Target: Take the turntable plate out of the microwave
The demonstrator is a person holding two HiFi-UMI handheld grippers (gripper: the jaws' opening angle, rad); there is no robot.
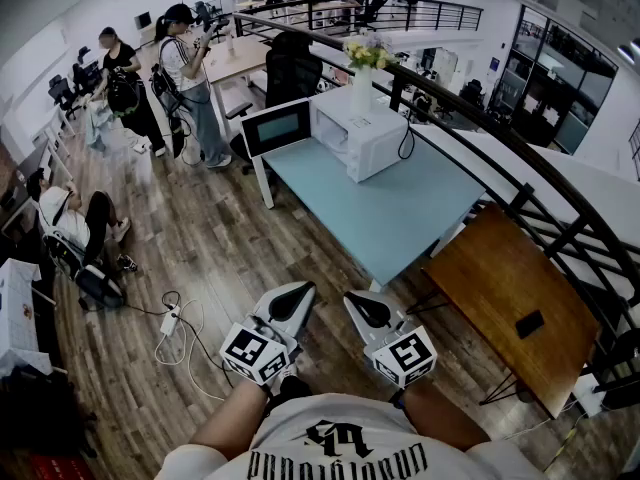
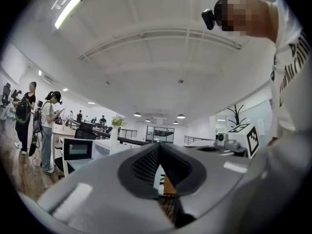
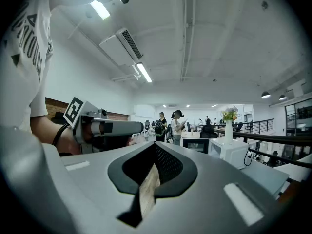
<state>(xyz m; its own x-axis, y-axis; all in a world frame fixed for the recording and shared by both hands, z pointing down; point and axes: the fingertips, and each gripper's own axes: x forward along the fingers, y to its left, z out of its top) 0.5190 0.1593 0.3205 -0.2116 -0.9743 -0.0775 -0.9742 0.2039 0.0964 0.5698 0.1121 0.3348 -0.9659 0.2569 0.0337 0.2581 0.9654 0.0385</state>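
A white microwave (image 1: 352, 133) stands at the far end of a light blue table (image 1: 400, 218), its door (image 1: 277, 127) swung open to the left. The turntable plate is not visible from here. My left gripper (image 1: 298, 293) and right gripper (image 1: 357, 300) are held side by side close to my body, over the wooden floor, well short of the table. Both are shut with nothing between the jaws. The left gripper view shows its shut tips (image 2: 158, 147) with the microwave (image 2: 95, 150) far off. In the right gripper view the shut tips (image 3: 155, 147) point toward the microwave (image 3: 231, 149).
A vase of flowers (image 1: 364, 68) stands on the microwave. A brown wooden table (image 1: 510, 303) sits to the right, beside a black railing (image 1: 520, 183). Several people (image 1: 190, 78) stand or sit at the left. Cables and a power strip (image 1: 170, 320) lie on the floor.
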